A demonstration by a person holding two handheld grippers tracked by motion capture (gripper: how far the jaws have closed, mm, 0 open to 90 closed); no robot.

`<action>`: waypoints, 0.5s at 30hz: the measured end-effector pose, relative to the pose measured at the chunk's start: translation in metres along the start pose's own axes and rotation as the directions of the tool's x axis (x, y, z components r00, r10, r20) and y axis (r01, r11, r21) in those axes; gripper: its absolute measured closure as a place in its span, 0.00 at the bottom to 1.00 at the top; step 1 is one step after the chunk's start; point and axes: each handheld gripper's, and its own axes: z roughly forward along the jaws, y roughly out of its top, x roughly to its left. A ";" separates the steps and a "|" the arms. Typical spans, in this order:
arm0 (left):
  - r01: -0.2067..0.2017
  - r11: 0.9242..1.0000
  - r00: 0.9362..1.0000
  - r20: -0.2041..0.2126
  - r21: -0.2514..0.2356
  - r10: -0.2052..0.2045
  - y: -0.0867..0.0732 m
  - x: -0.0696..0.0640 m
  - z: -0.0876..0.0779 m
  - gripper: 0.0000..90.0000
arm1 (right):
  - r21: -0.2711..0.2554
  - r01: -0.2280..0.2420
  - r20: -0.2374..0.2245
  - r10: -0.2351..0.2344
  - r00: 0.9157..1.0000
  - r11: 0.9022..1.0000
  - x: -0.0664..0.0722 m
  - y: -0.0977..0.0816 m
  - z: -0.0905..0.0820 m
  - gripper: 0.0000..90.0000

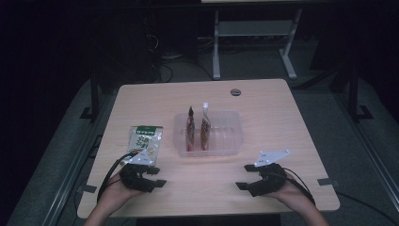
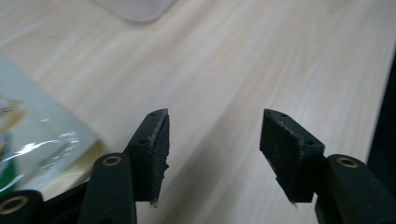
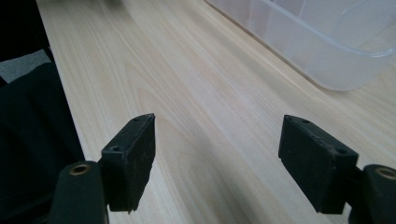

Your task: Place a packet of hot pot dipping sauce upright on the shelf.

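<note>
Green-and-white snack packet (image 1: 146, 140) carries print, too small and blurred to read; likewise the two upright pouches (image 1: 197, 129) in the clear tray (image 1: 233, 141): nothing legible.

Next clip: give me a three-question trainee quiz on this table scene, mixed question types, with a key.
1. True or false: the green packet lies inside the clear bin.
2. How many pouches stand upright in the bin? A) one B) two C) four
3. Fill in: the left gripper has ____ between its jaws.

Key:
1. False. It lies flat on the table, left of the bin.
2. B. A red pouch and a white-topped pouch stand side by side.
3. Nothing. Its jaws stand open over bare wood, as do those of the right gripper.
</note>
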 end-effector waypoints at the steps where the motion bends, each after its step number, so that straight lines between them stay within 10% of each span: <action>1: 0.003 1.000 1.000 -0.009 0.001 -0.003 0.001 0.003 -0.002 0.51 | 0.000 0.000 -0.002 0.000 1.000 1.000 0.000 0.000 0.000 0.30; 15: 0.115 0.992 0.984 -0.133 -0.058 -0.122 0.006 0.047 -0.015 0.72 | 0.006 -0.009 -0.013 0.009 1.000 1.000 0.000 -0.001 0.002 0.30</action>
